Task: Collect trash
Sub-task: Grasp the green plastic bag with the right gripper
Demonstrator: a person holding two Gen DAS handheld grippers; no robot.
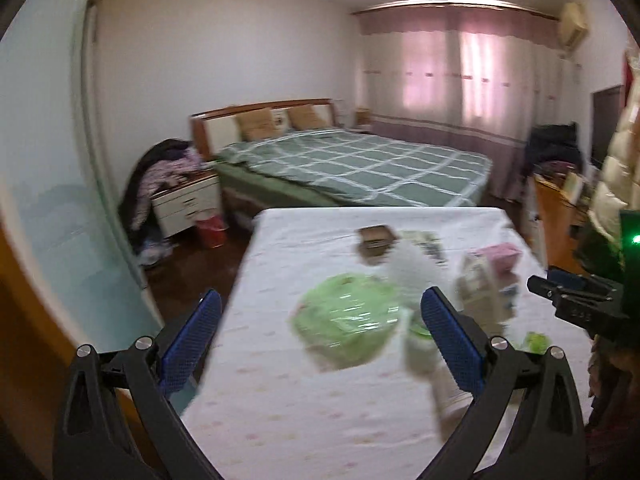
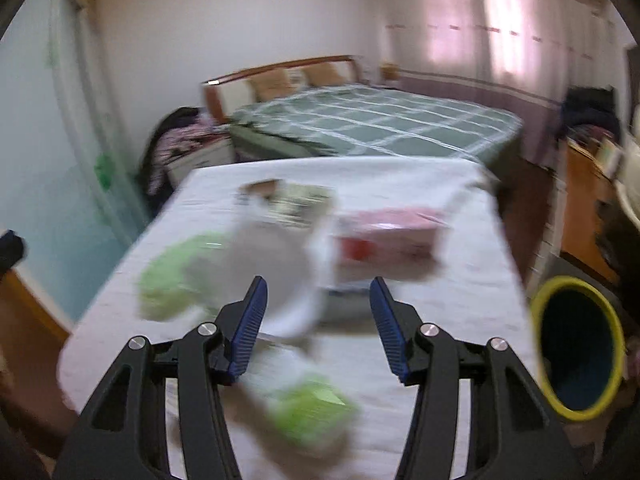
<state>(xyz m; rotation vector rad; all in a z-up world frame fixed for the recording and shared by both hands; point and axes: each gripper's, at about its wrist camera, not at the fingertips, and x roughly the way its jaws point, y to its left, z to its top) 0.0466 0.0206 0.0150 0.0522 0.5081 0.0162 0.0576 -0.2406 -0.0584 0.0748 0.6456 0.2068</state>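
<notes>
Left wrist view: left gripper (image 1: 322, 330) spread wide, nothing between the blue pads (image 1: 191, 344), hanging over the near half of the white-clothed table (image 1: 280, 400). Trash sits ahead of it: a crumpled green plastic bag (image 1: 346, 326), a white wad, maybe tissue (image 1: 412, 268), just beyond it, a small brown box (image 1: 374, 240) farther back, a pink carton (image 1: 502, 254) and some printed packaging (image 1: 478, 280) toward the right edge. All of it blurred, so exact outlines are unclear. The right gripper (image 1: 576, 302) pokes in from the right edge; its jaw state can't be read from here. Right wrist view: right gripper (image 2: 318, 322) half spread, empty, pads not touching anything, with the white wad (image 2: 280, 264) and pink carton (image 2: 390, 236) just past the tips and another green wrapper (image 2: 312, 410) under the fingers near the table's front edge. Yellow-rimmed bin (image 2: 578, 346) stands just off the table's right side. Risks, as I judge them: light bags and tissue could get nudged off the edge by a careless sweep; overlapping pieces could mean a pinch catches only a corner and drops on the way to the bin; both grippers heading for the same cluster might bump.
</notes>
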